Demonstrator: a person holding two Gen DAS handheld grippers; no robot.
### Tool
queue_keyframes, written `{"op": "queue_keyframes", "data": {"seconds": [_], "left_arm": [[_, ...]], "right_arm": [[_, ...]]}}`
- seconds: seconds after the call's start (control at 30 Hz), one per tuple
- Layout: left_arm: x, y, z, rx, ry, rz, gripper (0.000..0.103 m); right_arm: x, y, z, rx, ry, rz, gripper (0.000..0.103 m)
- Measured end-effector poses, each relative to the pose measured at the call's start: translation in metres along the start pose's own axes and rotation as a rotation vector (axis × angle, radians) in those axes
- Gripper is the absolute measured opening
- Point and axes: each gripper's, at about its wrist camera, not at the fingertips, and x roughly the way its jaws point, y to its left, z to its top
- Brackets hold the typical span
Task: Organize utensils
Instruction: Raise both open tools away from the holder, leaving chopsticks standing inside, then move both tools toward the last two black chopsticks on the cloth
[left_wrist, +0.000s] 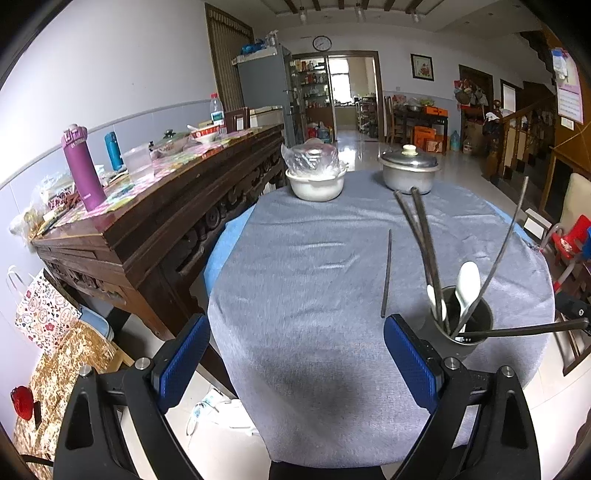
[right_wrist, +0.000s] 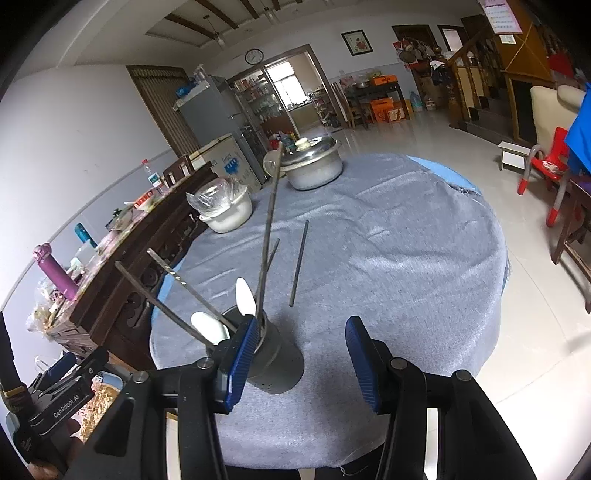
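Between the two blue pads of the left gripper (left_wrist: 295, 363) is only grey cloth (left_wrist: 314, 258); its jaws stand wide and hold nothing. Just past its right pad stands a dark holder (left_wrist: 476, 328) with white spoons (left_wrist: 468, 284) and long chopsticks (left_wrist: 424, 236) sticking out. One loose chopstick (left_wrist: 386, 273) lies flat on the cloth, ahead of the gripper and near the holder. The right gripper (right_wrist: 299, 360) is partly open and empty too, with the holder touching or just beside its left pad. Farther off sit a white pot (left_wrist: 316, 184) and a metal pot (left_wrist: 408, 173).
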Motion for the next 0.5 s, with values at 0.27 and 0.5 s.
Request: {"op": "queue_keyframes", "data": {"seconds": [0.27,0.5], "left_arm": [[0.038,0.006,0.0,-0.014,0.066,0.011,0.095],[0.077,0.017,0.003,-0.04,0.128,0.04,0.095]], "right_arm": [[0.019,-0.019,0.016,0.036,0.008,-0.054,0.052],[0.045,-0.038,0.038,0.079,0.021,-0.093,0.052]]}}
